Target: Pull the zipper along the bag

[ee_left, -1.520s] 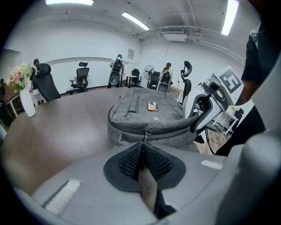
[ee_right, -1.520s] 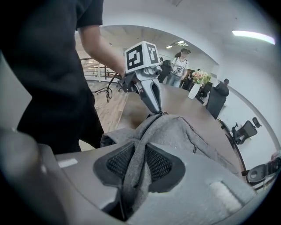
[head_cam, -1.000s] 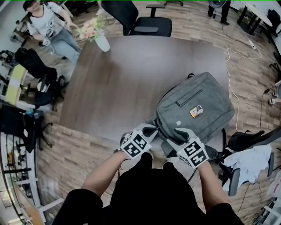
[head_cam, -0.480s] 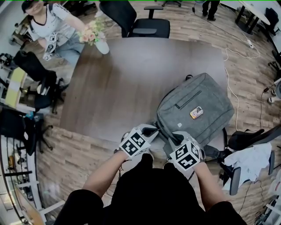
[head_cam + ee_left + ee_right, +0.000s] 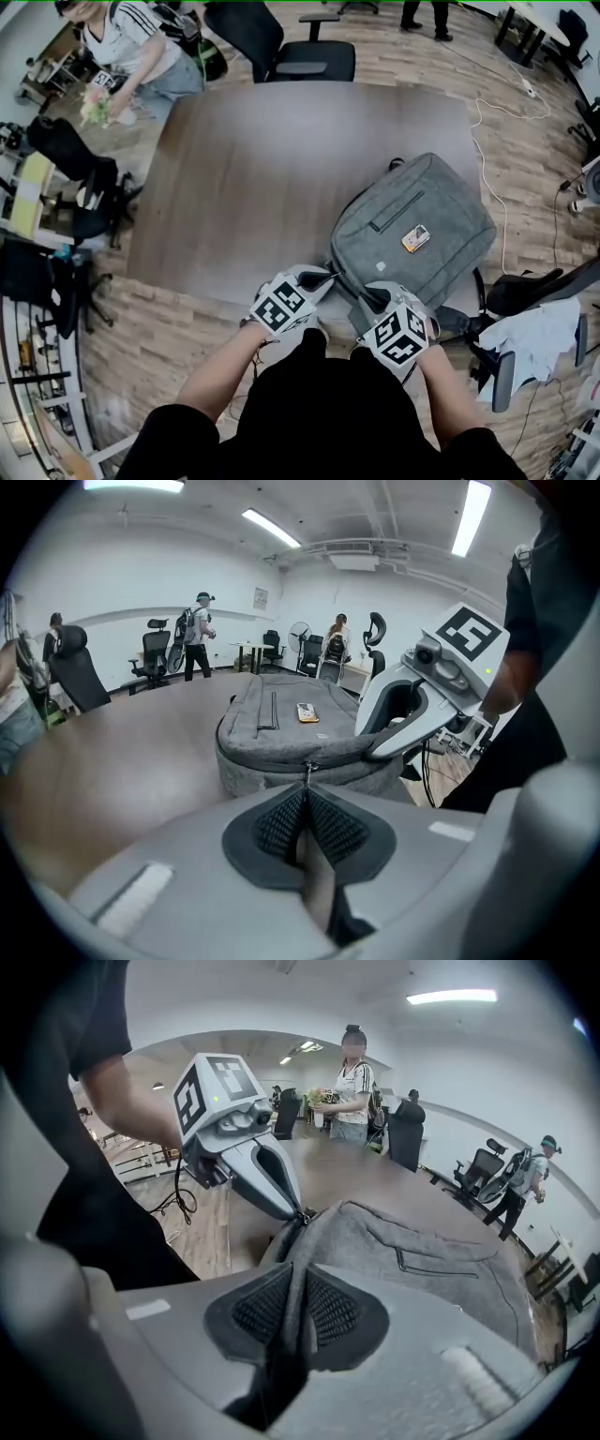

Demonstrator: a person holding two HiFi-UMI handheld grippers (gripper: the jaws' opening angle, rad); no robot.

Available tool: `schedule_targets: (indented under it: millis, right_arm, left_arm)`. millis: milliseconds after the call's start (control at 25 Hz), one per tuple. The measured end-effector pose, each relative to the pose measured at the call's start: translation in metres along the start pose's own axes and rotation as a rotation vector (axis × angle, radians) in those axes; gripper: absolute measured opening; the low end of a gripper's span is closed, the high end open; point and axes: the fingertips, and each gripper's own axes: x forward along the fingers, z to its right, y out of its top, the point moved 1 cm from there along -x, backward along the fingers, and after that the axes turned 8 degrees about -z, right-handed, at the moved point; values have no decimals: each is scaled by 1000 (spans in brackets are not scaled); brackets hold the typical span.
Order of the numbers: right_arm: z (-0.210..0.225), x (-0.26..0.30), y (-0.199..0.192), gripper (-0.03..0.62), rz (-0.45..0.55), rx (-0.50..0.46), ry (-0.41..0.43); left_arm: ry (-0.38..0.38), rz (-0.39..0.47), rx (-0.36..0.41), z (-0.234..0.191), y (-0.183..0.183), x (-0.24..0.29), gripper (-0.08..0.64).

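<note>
My right gripper has just been closing and now pinches the bag by its fabric edge. Just ahead, my left gripper clamps the zipper pull. Anchored, I'm set to pull.

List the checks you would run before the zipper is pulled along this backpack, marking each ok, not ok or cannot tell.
1. Pull held: left gripper shut on the zipper pull: ok.
2. Bag braced: right gripper, its jaws having just been closing, pinches the backpack fabric near the zipper: ok.
3. Support: backpack lies on the table: ok.
4. Zipper track ahead free of snags: cannot tell.
</note>
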Motion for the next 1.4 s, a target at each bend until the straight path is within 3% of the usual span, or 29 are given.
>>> schedule_targets:
  millis: [720, 1000, 1400]
  right_arm:
    - [-2, 10, -6, 54, 10, 5, -28]
    - [-10, 0, -10, 52, -18, -77, -36]
    - [-18, -7, -18, 52, -7, -185, -5]
  left_arm:
    - [58, -1, 65, 3, -2, 3, 26]
    - [-13, 14, -62, -5, -7, -1, 38]
    - [-27, -3, -67, -24, -9, 4, 41]
